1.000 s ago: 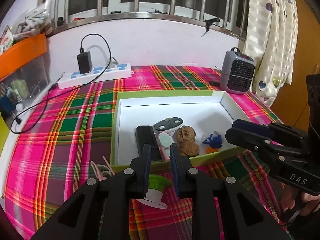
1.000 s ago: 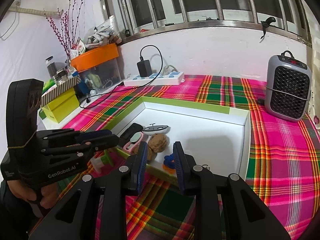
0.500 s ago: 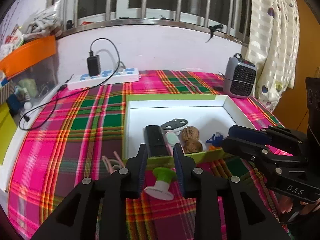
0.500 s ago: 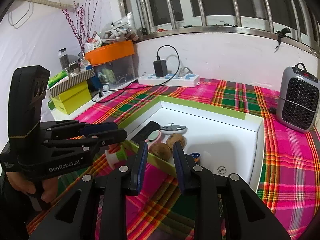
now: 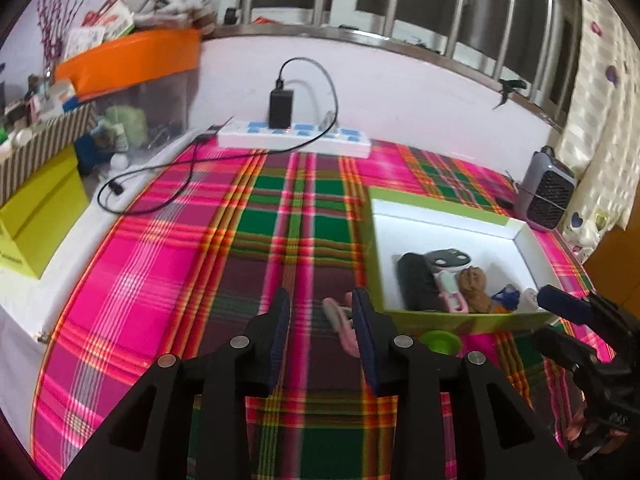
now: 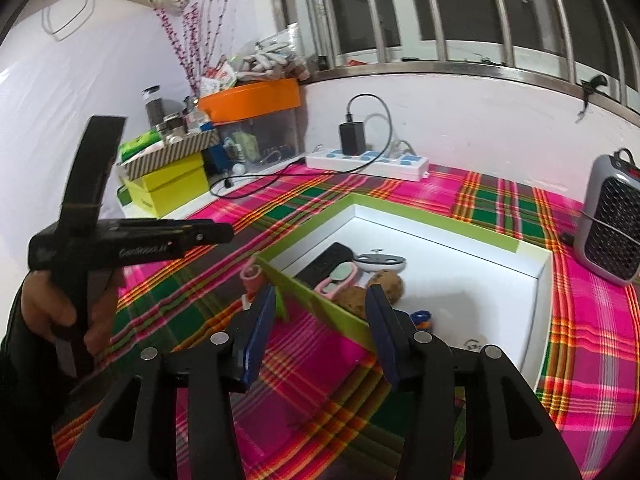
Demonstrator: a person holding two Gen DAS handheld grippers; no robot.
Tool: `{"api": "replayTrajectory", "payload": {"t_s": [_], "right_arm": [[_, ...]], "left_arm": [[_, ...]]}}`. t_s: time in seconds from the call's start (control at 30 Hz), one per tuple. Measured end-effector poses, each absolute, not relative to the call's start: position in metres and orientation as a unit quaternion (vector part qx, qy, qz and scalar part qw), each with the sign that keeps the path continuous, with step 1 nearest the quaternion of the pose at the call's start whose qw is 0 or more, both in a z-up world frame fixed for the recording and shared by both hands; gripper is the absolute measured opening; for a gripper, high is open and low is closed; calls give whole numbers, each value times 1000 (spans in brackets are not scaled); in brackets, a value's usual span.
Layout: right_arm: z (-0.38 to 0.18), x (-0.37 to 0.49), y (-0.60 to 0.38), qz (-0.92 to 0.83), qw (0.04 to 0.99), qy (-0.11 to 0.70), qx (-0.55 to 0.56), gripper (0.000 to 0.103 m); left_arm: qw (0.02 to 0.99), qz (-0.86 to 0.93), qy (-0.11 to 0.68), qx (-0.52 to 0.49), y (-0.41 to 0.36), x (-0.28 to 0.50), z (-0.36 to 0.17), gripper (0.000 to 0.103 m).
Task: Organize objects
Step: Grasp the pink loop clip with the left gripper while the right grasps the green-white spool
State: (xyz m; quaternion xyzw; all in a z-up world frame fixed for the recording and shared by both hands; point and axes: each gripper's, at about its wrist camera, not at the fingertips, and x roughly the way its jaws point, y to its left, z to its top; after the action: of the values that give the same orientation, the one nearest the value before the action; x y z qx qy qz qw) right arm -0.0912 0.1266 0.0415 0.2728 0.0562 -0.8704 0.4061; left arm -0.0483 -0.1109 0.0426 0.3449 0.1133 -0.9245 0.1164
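While opening over the plaid cloth (image 5: 168, 264), holding nothing: left gripper (image 5: 322, 312), jaws parting with only a pink clip (image 5: 340, 320) lying on the bench beyond them, not pressed. Also widening and gripping nothing: right gripper (image 6: 320, 312), jaws straddling the near green wall of the tray (image 6: 320, 300) without touching it. Sitting inside the white tray: a black remote (image 5: 416, 284), a grey-and-black oval gadget (image 5: 448, 258), a pink mirror-like piece (image 5: 450, 296), walnuts (image 5: 474, 282), a small blue toy (image 5: 508, 294). Lying outside, just beside the tray's near wall: a green-topped piece (image 5: 438, 340). Running along the white back wall: a power strip (image 5: 296, 138) with a black charger (image 5: 280, 108) plugged in. Standing at the right: a small grey heater (image 6: 612, 220). Crowding the left edge: a yellow box (image 6: 168, 190), an orange-lidded bin (image 6: 256, 120), dried pink branches (image 6: 192, 40). Spanning the top: barred window (image 6: 440, 8).
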Motion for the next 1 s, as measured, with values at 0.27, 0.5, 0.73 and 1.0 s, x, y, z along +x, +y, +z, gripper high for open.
{"api": "replayTrajectory", "payload": {"t_s": [0.27, 0.5, 0.73, 1.0], "right_arm": [[39, -81, 115, -857, 430, 88, 270, 48], [32, -87, 102, -836, 445, 94, 307, 48], [22, -98, 84, -817, 449, 102, 347, 48], [19, -102, 73, -806, 457, 117, 358, 49]], "left_arm": [[104, -924, 95, 355, -102, -50, 40, 30], [123, -921, 104, 356, -110, -48, 42, 31], [122, -918, 110, 360, -112, -47, 43, 31], [119, -918, 122, 358, -117, -45, 45, 31]]}}
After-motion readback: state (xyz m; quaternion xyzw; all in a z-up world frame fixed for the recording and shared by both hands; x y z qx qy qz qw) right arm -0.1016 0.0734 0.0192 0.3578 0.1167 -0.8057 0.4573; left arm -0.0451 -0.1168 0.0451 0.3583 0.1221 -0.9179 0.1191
